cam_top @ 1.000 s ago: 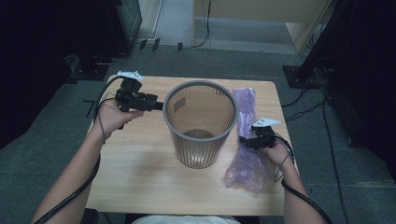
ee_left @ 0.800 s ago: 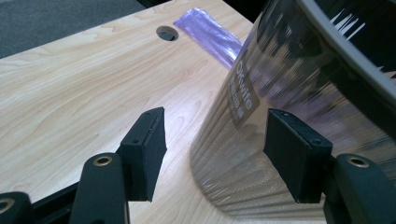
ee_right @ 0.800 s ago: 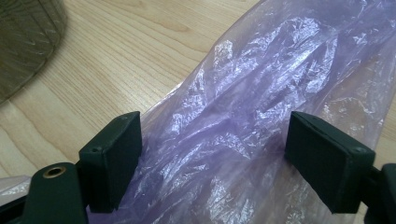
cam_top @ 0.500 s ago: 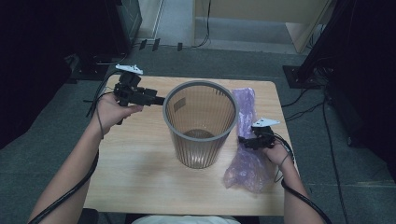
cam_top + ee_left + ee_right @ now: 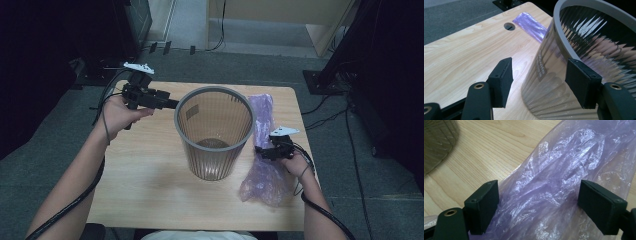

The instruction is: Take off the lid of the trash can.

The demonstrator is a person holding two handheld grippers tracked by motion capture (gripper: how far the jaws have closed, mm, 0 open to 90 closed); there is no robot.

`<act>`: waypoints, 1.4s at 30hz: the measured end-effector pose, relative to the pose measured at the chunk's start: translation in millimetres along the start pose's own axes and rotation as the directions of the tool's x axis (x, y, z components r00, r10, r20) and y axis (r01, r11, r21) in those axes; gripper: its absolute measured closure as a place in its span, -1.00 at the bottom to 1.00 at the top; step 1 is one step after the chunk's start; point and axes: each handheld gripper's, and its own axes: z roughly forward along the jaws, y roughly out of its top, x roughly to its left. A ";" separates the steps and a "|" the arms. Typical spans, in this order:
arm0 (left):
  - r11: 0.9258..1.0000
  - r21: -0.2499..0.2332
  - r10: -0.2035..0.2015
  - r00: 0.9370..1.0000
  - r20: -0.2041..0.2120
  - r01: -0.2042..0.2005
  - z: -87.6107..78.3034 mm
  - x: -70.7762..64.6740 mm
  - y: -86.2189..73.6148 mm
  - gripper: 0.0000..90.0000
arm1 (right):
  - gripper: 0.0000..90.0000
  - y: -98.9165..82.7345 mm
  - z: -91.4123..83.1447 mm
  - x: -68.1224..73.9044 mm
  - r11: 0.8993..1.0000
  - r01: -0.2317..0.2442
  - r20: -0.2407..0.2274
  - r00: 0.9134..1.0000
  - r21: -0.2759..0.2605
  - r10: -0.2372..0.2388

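A grey ribbed waste bin [image 5: 212, 160] stands upright in the middle of the wooden table [image 5: 145, 175]. A crumpled purple plastic bag [image 5: 264, 180] lies flat to its right. My left gripper [image 5: 172, 104] is open at the bin's upper left rim. In the left gripper view the bin's wall [image 5: 554, 62] rises between the spread jaws of the left gripper [image 5: 541, 77]. My right gripper [image 5: 259, 150] is open low over the bag. In the right gripper view the film of the bag [image 5: 564, 165] lies between the parted pads of the right gripper [image 5: 539, 207].
A cable hole [image 5: 509, 26] sits in the tabletop near the far edge, beside the bag's far end [image 5: 531, 23]. Dark equipment stands [image 5: 125, 30] and cables [image 5: 325, 107] ring the table on the grey floor. The bin's base [image 5: 436, 140] is left of the right gripper.
The left gripper has risen slightly and shifted a little away from me beside the bin's rim. The right gripper has stayed over the bag.
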 end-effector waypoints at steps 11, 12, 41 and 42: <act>1.000 -0.019 0.014 1.000 -0.010 -0.014 -12.8 -3.8 18.5 -0.15 | -0.63 0.1 0.1 -0.1 1.000 0.000 -0.004 1.000 0.001 0.000; 1.000 -0.015 0.017 1.000 -0.010 -0.017 -13.3 -4.7 20.3 -0.15 | -0.62 0.1 0.2 -0.1 1.000 0.001 -0.004 1.000 0.001 -0.001; 0.993 -0.006 0.117 0.993 0.000 -0.117 10.5 -28.2 39.4 -0.05 | -0.66 0.5 0.9 0.8 1.000 0.004 0.000 1.000 0.004 -0.004; 0.993 -0.011 0.121 0.993 0.000 -0.121 12.3 -28.7 38.9 -0.03 | -0.66 0.6 0.9 0.8 1.000 0.004 0.000 1.000 0.004 -0.004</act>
